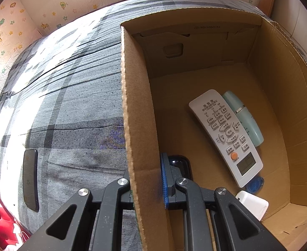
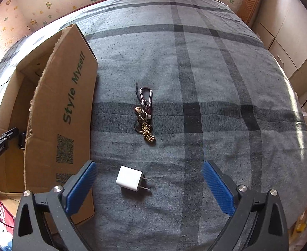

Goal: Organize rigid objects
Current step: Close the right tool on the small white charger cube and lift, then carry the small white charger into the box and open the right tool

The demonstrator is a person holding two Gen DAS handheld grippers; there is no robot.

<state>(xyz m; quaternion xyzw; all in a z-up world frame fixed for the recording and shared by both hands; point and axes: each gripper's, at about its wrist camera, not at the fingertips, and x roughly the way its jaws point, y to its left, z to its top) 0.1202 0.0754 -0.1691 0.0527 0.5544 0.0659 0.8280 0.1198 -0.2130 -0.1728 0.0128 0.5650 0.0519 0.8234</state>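
An open cardboard box point(image 1: 132, 104) stands on a grey checked bed. My left gripper point(image 1: 147, 167) is shut on the box's left wall, one finger inside and one outside. Inside the box lie a white remote point(image 1: 226, 136), a pale teal bottle point(image 1: 245, 117), a white block point(image 1: 252, 206), a small blue item point(image 1: 255, 183) and a dark object point(image 1: 180, 165), which my finger partly hides. My right gripper point(image 2: 149, 164) hangs open above the bed, a white charger plug point(image 2: 129, 178) lying between its blue pads without touching them. A keychain with a carabiner point(image 2: 145, 115) lies farther ahead.
A black phone point(image 1: 30, 179) lies on the bed left of the box. The box's printed flap point(image 2: 69, 115) rises just left of my right gripper. Wallpapered walls edge the bed at the back, cupboards point(image 2: 289, 41) at the right.
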